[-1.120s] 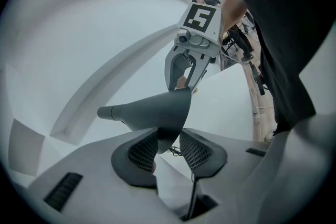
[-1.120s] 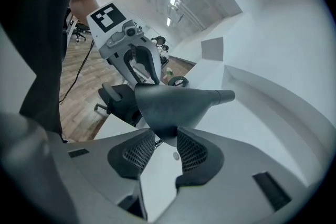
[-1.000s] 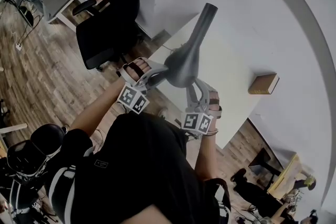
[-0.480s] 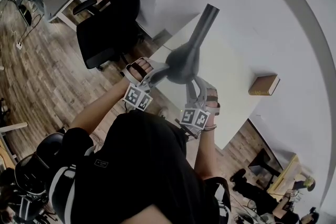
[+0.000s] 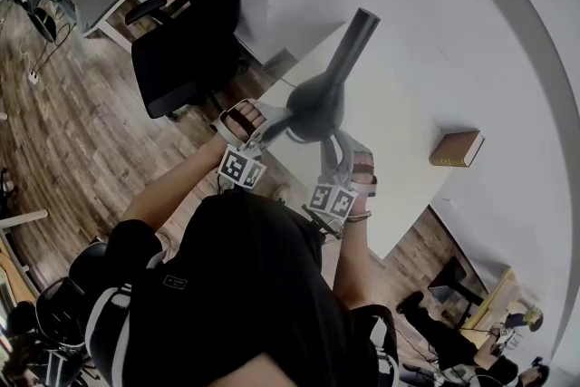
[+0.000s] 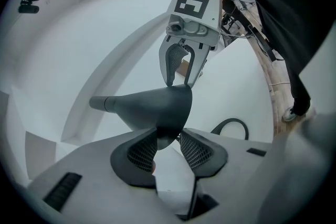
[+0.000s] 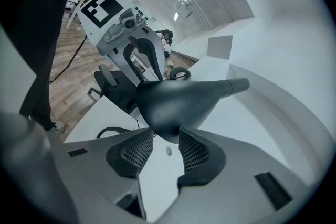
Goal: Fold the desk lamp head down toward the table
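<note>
The dark grey cone-shaped lamp head [image 5: 317, 107] hangs over the white table [image 5: 399, 118], its neck [image 5: 355, 32] running up and away. My left gripper [image 5: 276, 124] holds the head's wide end from the left; its pads [image 6: 143, 150] close round the rim of the lamp head [image 6: 152, 105]. My right gripper [image 5: 335, 143] grips the same end from the right. In the right gripper view, the lamp head [image 7: 178, 99] sits wedged between the pads [image 7: 193, 152]. The right jaws have just been opening wider with the head still between them. Each gripper view shows the other gripper: the right gripper [image 6: 178, 78] and the left gripper [image 7: 149, 68].
A brown book [image 5: 455, 146] lies on the table to the right. A black office chair [image 5: 186, 41] stands left of the table over the wood floor. A black cable [image 6: 231, 126] loops on the tabletop. A curved white wall rises behind the table.
Both grippers have sunk a little with the lamp head between them. In the head view their marker cubes have shifted closer to the table edge.
</note>
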`<state>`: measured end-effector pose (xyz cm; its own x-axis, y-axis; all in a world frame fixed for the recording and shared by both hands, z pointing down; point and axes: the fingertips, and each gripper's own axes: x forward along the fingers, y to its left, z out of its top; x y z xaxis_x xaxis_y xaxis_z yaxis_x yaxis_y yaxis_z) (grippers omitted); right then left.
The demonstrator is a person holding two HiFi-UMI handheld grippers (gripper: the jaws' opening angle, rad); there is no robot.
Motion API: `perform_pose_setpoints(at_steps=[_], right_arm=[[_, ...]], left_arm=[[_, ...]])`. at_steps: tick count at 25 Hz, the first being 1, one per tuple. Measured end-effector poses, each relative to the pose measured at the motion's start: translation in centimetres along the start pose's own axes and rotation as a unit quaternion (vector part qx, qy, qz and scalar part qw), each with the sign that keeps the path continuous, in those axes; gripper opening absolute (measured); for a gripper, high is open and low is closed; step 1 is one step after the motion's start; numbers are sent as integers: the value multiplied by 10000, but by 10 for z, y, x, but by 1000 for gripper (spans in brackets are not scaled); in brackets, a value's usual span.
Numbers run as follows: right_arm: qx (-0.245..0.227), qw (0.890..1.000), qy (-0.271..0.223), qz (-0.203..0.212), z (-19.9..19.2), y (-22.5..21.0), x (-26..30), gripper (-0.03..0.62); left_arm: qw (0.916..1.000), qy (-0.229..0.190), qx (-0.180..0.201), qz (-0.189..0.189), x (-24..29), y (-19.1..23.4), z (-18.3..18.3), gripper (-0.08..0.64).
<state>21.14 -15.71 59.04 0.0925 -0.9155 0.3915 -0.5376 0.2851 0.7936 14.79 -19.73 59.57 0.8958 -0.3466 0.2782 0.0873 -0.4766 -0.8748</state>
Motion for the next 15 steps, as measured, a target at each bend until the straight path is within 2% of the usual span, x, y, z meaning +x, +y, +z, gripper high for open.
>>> perform_pose_setpoints(at_steps=[15], right_arm=[[-22,10000,13,27,-7,3,15,166]], left_arm=[[9997,92,11,214,14,-7,-13,149]])
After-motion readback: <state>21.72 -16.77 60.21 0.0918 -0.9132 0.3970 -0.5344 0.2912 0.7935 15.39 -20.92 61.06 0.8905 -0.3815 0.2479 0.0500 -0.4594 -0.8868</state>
